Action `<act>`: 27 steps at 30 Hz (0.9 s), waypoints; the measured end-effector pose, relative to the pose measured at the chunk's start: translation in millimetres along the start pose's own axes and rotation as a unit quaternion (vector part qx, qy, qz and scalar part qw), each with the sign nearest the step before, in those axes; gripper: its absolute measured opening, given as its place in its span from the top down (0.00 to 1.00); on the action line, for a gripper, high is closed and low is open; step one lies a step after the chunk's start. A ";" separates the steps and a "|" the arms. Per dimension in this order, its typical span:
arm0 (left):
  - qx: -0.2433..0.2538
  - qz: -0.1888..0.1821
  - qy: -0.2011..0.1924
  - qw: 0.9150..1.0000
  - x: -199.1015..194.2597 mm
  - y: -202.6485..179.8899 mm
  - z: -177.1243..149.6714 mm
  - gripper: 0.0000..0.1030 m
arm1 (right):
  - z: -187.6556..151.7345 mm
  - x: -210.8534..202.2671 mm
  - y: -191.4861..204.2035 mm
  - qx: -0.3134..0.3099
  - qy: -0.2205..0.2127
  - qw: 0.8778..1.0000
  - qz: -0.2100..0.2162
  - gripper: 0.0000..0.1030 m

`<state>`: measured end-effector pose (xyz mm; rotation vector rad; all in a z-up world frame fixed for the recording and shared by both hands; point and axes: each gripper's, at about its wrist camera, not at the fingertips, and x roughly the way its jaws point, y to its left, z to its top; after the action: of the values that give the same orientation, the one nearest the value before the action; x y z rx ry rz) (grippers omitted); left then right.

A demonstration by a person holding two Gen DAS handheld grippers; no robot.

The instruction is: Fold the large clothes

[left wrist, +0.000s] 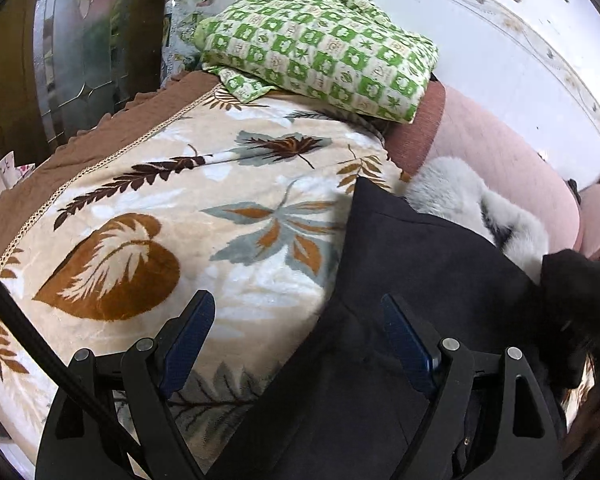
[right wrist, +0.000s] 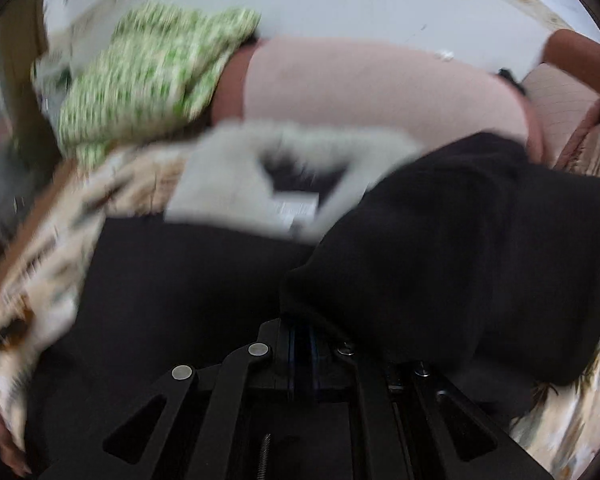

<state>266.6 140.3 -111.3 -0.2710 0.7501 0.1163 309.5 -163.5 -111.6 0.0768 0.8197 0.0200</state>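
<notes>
A large black coat with a pale grey fur collar lies on a bed covered by a cream blanket with a leaf pattern. My left gripper is open and empty, hovering over the coat's left edge. In the blurred right wrist view my right gripper is shut on a black fold of the coat, which is lifted and draped over the rest of the garment. The fur collar with a white label shows beyond it.
A folded green and white checked cloth lies at the head of the bed. A pink padded cushion lies along the white wall. A brown bedspread edge and a glass door are at left.
</notes>
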 end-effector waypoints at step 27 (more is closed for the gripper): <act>-0.008 -0.002 0.017 1.000 3.7 -1.0 -4.1 0.19 | -51.4 -66.4 -147.3 0.121 -0.034 0.986 -0.113 0.70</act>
<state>266.7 138.2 -116.5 -0.2899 0.7828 0.1147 224.8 -310.4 -109.3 0.2116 0.7562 -0.2941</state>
